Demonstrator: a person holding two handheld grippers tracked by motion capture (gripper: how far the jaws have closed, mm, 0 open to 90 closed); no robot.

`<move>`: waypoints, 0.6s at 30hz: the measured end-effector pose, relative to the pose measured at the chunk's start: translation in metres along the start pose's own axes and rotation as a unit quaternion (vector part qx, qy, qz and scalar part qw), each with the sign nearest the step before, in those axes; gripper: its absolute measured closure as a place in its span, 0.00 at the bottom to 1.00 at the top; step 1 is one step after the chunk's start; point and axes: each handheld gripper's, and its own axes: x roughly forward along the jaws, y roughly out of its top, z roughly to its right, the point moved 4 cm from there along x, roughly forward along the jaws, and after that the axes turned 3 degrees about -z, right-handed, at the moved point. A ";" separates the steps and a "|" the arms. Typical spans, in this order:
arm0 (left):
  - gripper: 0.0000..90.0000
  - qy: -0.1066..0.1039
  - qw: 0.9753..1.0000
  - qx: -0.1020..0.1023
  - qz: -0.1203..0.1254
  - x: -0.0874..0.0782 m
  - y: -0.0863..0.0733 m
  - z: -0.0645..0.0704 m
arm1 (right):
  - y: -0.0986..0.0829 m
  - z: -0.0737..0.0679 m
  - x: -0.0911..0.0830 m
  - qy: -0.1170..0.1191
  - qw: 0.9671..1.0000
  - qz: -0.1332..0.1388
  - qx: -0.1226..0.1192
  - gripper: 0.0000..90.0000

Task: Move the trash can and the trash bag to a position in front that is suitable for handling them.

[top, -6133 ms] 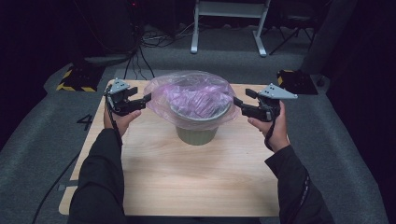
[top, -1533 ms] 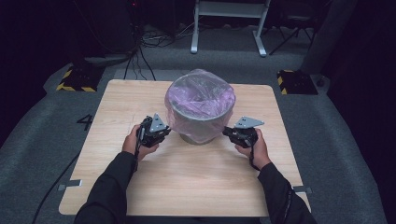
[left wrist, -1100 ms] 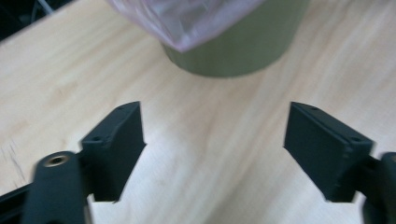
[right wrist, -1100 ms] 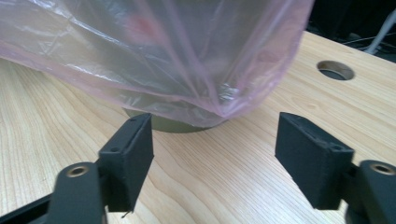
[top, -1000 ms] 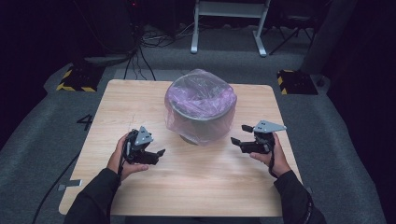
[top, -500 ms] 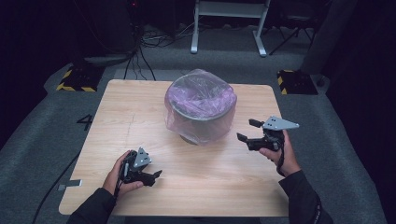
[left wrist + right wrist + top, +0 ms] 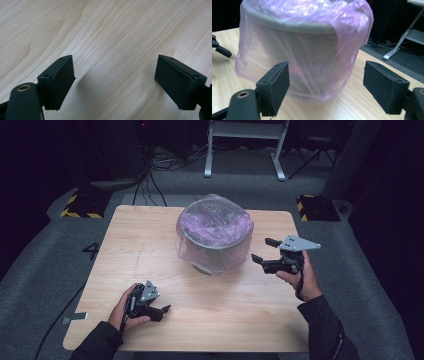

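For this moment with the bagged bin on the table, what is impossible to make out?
- Inside of the bin: high view, glare and folds of the pink bag over its mouth blur it.
- Bin's top edge: right gripper view, cut off by the frame's upper edge.
- Left tongs: high view, too small to judge the gap; the left gripper view shows them open.
- Floor behind the table: too dark.

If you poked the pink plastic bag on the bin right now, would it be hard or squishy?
Probably squishy. The pink bag looks thin and see-through, with wrinkles and loose folds down the grey bin, so it would likely crumple. Its shiny film may feel slippery. The bin underneath looks stiff, so a poke would soon stop against its wall.
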 end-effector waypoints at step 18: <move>0.06 -0.018 0.998 -0.053 0.006 0.003 -0.009 -0.013 | 0.034 0.006 -0.001 -0.010 1.000 0.023 -0.009 0.22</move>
